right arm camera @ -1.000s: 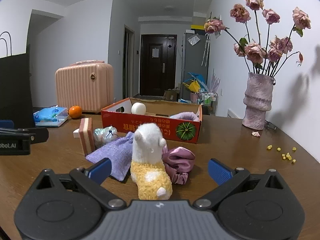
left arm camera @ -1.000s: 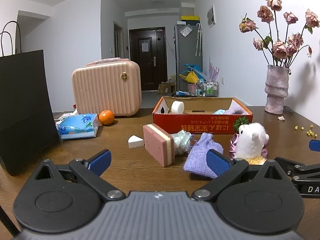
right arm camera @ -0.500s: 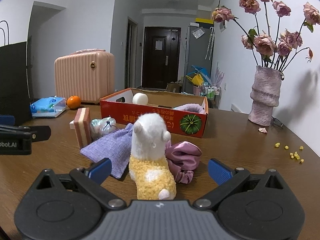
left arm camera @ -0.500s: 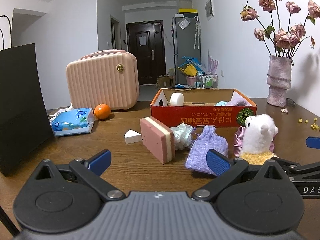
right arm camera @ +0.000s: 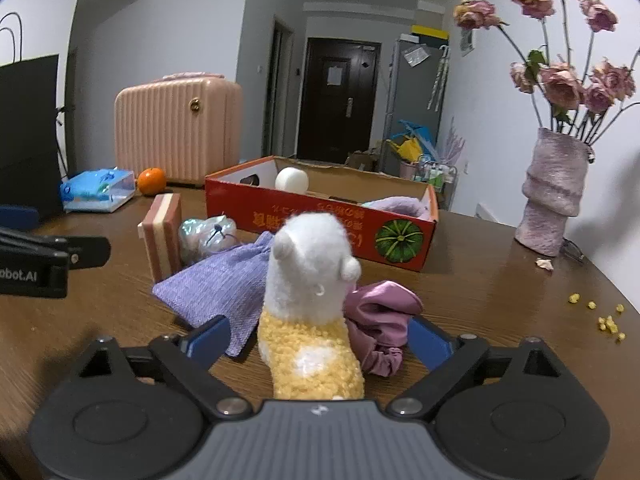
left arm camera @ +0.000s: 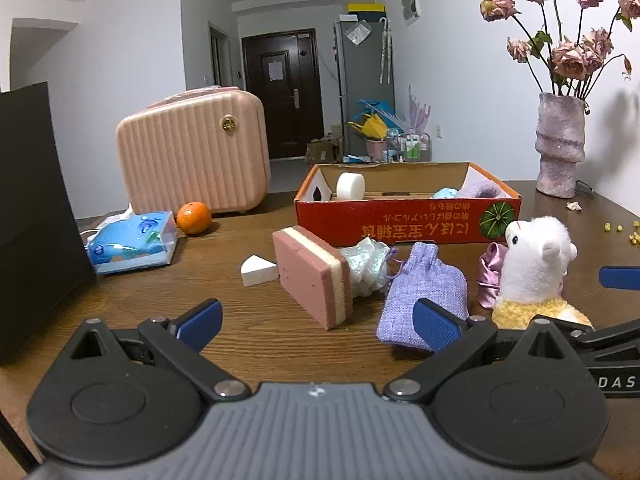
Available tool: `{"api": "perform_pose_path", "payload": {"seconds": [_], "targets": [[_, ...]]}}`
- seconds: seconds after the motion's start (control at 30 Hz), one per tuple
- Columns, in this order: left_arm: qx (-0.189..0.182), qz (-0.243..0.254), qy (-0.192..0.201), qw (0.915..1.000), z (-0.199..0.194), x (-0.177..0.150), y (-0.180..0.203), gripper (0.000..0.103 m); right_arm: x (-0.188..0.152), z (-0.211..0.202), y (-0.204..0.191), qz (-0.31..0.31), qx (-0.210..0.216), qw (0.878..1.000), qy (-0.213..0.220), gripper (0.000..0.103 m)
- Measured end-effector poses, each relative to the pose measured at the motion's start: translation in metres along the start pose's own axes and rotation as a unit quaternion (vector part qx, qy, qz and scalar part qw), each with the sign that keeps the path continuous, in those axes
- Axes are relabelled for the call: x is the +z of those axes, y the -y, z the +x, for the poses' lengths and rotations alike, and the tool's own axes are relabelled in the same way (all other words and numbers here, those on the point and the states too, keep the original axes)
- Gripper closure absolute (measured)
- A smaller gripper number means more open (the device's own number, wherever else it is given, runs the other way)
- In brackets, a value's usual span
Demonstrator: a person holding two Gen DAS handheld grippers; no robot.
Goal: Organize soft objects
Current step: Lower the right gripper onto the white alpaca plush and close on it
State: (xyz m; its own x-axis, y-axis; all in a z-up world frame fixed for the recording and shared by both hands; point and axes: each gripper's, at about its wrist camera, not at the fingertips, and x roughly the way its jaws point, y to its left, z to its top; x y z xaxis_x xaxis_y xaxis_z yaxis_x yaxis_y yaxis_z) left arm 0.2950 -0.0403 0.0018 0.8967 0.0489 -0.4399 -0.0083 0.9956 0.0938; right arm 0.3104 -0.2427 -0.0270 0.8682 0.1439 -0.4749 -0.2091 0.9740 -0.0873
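Note:
A plush alpaca (right arm camera: 310, 280) with a white head and yellow body stands on the wooden table (right arm camera: 480, 300). My right gripper (right arm camera: 320, 338) straddles its body with the jaws closing, and the blue pads (right arm camera: 208, 336) stand apart from the plush. Beside it lie a pink satin scrunchie (right arm camera: 380, 320) and a lilac pouch (right arm camera: 216, 284). My left gripper (left arm camera: 318, 322) is open, with a pink-and-cream sponge (left arm camera: 312, 276) just ahead of its jaws. The lilac pouch (left arm camera: 424, 292) lies by its right finger. A red cardboard box (left arm camera: 408, 220) behind holds a white round sponge (left arm camera: 350, 186) and lilac cloth.
A white wedge sponge (left arm camera: 258, 270) and a crinkled clear bag (left arm camera: 366, 264) lie by the sponge. A tissue pack (left arm camera: 132, 240), an orange (left arm camera: 194, 218), a pink case (left arm camera: 192, 152) and a black paper bag (left arm camera: 32, 216) stand at the left. A vase of dried roses (right arm camera: 554, 192) stands at the right.
Both grippers have moved forward and slightly down toward the pile. The right jaws have narrowed around the alpaca. Nothing on the table has moved.

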Motion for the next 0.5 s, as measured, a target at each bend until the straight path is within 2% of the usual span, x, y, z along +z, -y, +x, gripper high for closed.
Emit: {"api": "perform_pose_path", "payload": {"seconds": [0.3, 0.5], "targets": [[-0.001, 0.006, -0.007, 1.0000, 0.020, 0.006, 0.002, 0.000, 0.008, 0.025, -0.007, -0.029, 0.022, 0.999, -0.021, 0.031], [-0.015, -0.001, -0.013, 0.9998, 0.032, 0.004, 0.002, 0.000, 0.014, 0.045, -0.007, -0.039, 0.039, 0.998, -0.037, 0.042]]}}
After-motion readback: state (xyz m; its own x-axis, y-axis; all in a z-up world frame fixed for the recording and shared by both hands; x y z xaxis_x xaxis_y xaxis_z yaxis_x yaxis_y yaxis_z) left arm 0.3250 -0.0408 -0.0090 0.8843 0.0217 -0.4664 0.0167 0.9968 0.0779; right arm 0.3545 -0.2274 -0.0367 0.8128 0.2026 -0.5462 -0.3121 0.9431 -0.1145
